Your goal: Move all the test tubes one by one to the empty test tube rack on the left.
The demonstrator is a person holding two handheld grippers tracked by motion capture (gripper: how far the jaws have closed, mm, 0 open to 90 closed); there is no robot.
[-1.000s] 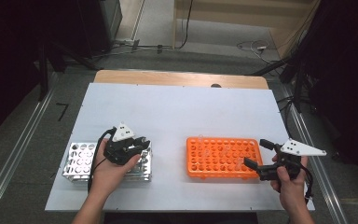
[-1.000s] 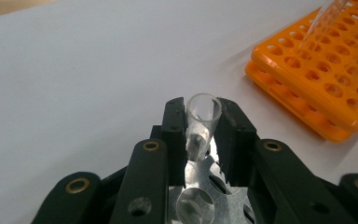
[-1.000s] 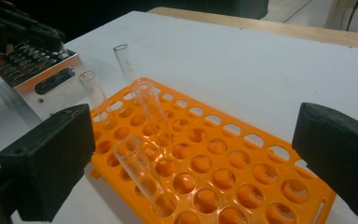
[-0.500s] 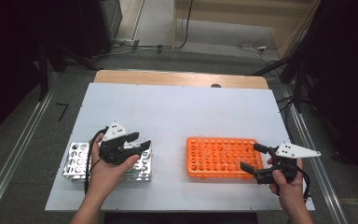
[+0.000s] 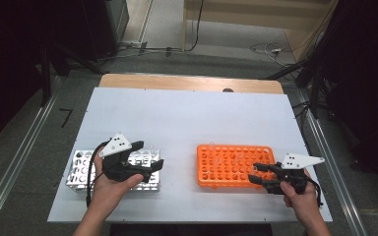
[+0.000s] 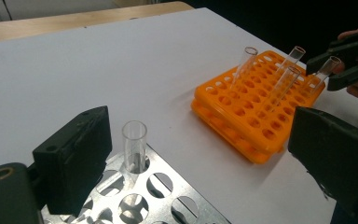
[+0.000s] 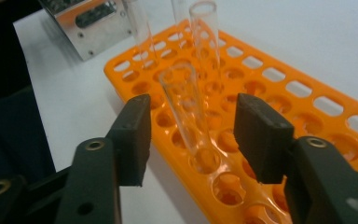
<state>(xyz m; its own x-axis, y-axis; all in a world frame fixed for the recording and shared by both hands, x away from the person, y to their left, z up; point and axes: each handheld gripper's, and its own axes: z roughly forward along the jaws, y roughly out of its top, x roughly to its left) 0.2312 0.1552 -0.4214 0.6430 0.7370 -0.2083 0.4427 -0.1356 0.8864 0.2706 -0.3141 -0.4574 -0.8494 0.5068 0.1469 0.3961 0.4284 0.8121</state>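
Note:
A metal rack [image 5: 78,169] with round holes stands at the front left. One clear tube [image 6: 134,144] stands upright in a hole of this rack [image 6: 168,196]. My left gripper [image 5: 150,155] hovers over its right end; the jaws have just been opening and stand wide on either side of that tube without touching it [image 6: 205,158]. The orange rack [image 5: 226,167] at the front right holds several clear tubes. My right gripper [image 5: 254,173] is at its right end. Its jaws [image 7: 191,135] have just been closing around a tilted tube [image 7: 186,107], with gaps left on both sides.
The white tabletop [image 5: 192,118] stretches behind both racks to a wooden strip [image 5: 192,82] at the far edge. Other tubes [image 6: 244,65] lean in the orange rack [image 6: 242,116] near the one between my right jaws. Metal rails run along both sides of the table.
The left jaws have opened off the tube in the metal rack and the hand has drawn slightly back. The right jaws have narrowed around a tube in the orange rack.

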